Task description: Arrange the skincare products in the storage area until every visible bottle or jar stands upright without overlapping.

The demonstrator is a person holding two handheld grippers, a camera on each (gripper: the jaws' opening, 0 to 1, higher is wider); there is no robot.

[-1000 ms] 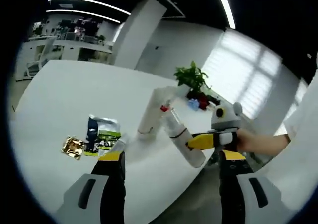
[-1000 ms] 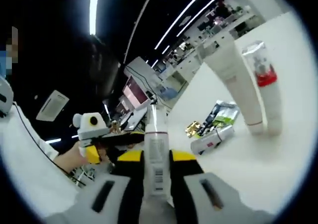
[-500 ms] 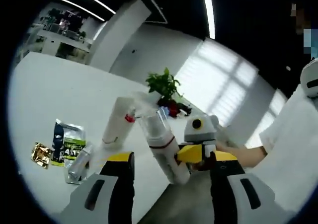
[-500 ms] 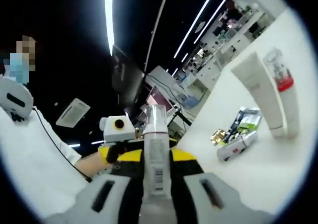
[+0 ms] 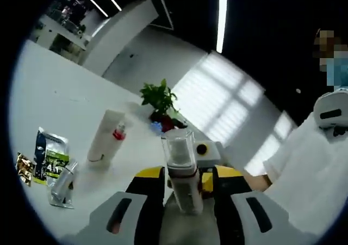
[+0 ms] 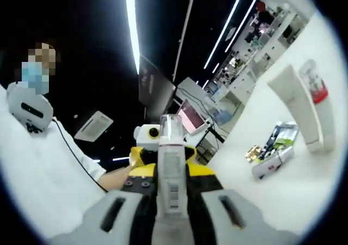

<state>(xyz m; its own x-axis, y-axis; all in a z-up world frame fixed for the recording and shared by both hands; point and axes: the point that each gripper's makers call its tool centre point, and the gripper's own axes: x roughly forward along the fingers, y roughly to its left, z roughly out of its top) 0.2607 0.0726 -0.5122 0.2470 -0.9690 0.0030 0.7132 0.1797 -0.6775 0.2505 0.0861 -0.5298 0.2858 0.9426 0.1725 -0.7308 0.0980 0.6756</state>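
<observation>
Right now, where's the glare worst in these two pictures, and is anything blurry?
Left gripper view: the window blows out white; the held bottle is soft-edged. Right gripper view: ceiling light strips flare, the bottle reads sharper.

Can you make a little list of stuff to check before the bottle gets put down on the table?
1. Right hand-held gripper shut on the clear-capped bottle: ok.
2. Left hand-held gripper around the same bottle; whether it squeezes: cannot tell.
3. Bare spot on the white table for it: ok.
4. White tube and red-collared bottle upright: ok, though they lean together.
5. Small tube upright: not ok, it lies flat.
6. Sachets upright: not ok, they lie flat.
</observation>
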